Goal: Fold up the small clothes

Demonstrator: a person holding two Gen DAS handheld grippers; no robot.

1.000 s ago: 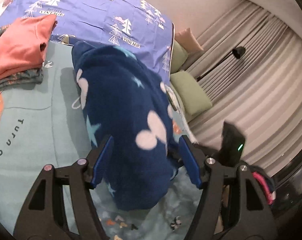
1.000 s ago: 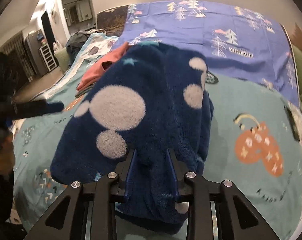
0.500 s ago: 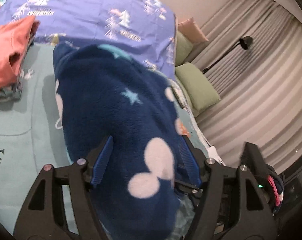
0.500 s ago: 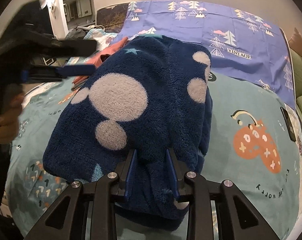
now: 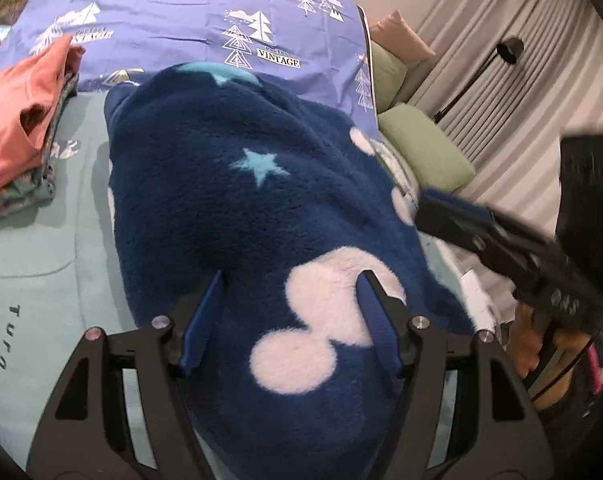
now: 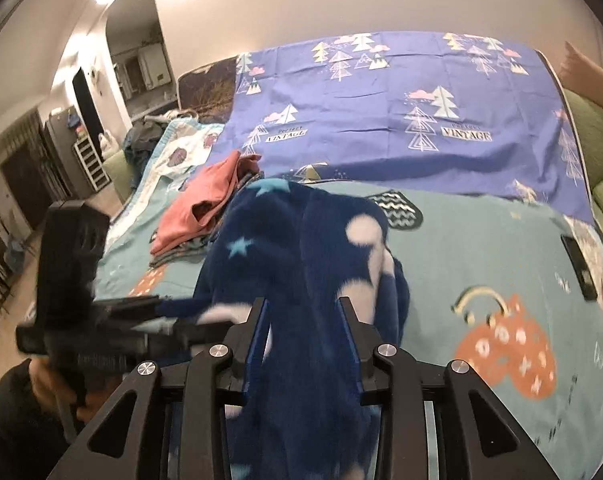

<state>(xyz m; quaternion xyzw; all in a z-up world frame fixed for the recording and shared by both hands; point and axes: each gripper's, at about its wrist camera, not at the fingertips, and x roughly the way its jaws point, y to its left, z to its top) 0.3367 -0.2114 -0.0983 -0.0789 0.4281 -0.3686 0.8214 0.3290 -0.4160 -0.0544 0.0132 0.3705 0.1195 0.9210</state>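
Observation:
A dark blue fleece garment [image 5: 237,208] with white blobs and pale stars lies bunched lengthwise on the teal bed cover [image 5: 41,240]. My left gripper [image 5: 291,280] stands wide, its pads sunk into a thick bunch at the near end. Fleece spills past both fingers. The right wrist view has the same fleece [image 6: 301,240] filling my right gripper [image 6: 301,300]. Its jaws are opening, with the cloth still touching both pads and hanging below them. The left tool's body [image 6: 101,336] reaches in from the left, its fingertips buried in the fleece. The right tool's body [image 5: 501,240] shows blurred at right.
A folded pile topped by a pink garment [image 6: 205,200] sits just left of the fleece. A purple tree-print sheet [image 6: 401,112] covers the far half of the bed. A dark phone [image 6: 579,268] lies near the right edge. Green cushions [image 5: 425,152] and a floor lamp [image 5: 509,50] stand beyond it.
The left gripper has slid forward and lower over the fleece, which now fills its view. The right gripper has risen and pulled back. The left tool now sits close beside the right fingers.

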